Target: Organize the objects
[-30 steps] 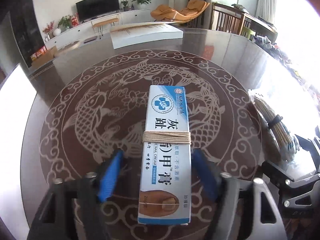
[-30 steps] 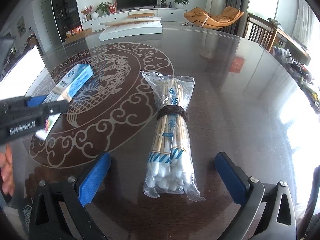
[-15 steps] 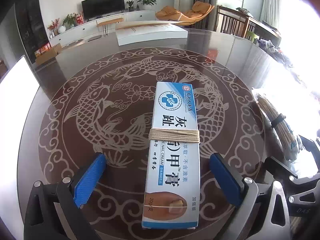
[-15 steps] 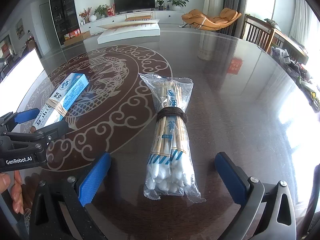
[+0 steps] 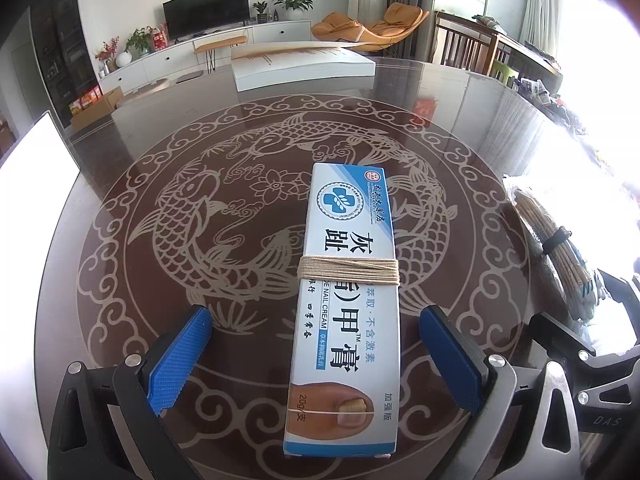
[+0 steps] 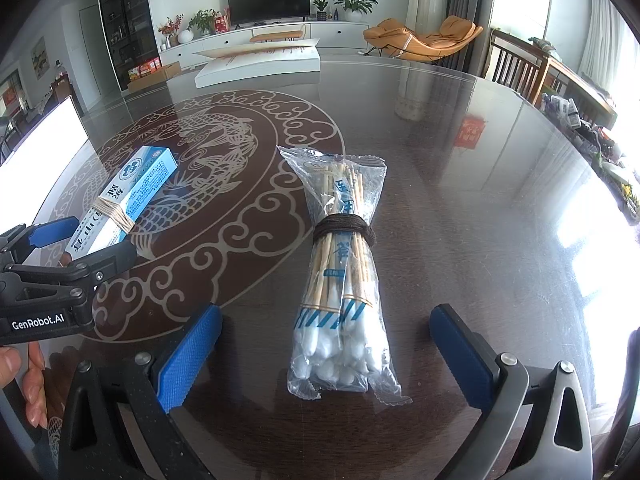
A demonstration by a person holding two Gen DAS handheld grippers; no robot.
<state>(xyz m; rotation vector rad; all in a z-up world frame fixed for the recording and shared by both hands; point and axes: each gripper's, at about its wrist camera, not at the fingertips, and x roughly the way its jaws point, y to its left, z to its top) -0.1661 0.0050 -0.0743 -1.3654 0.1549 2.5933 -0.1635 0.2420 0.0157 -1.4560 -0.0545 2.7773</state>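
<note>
A blue and white nail cream box (image 5: pixel 348 280), bound with tan string, lies flat on the dark glass table (image 5: pixel 120 168). My left gripper (image 5: pixel 320 354) is open, its blue pads on either side of the box's near half without touching it. The box also shows in the right wrist view (image 6: pixel 128 196). A plastic bag of cotton swabs (image 6: pixel 340 272), tied with a dark band, lies on the table between the open fingers of my right gripper (image 6: pixel 324 354). The bag shows at the right edge of the left wrist view (image 5: pixel 556 248).
A large white flat box (image 5: pixel 300 66) rests at the table's far edge. A bright white panel (image 5: pixel 32 184) stands at the table's left side. Chairs and a cluttered side table (image 6: pixel 576 108) stand to the right. A hand holds the left gripper (image 6: pixel 60 284).
My left gripper opened wide and let go of the cream box, which now lies on the table. The right gripper stayed open around the swab bag.
</note>
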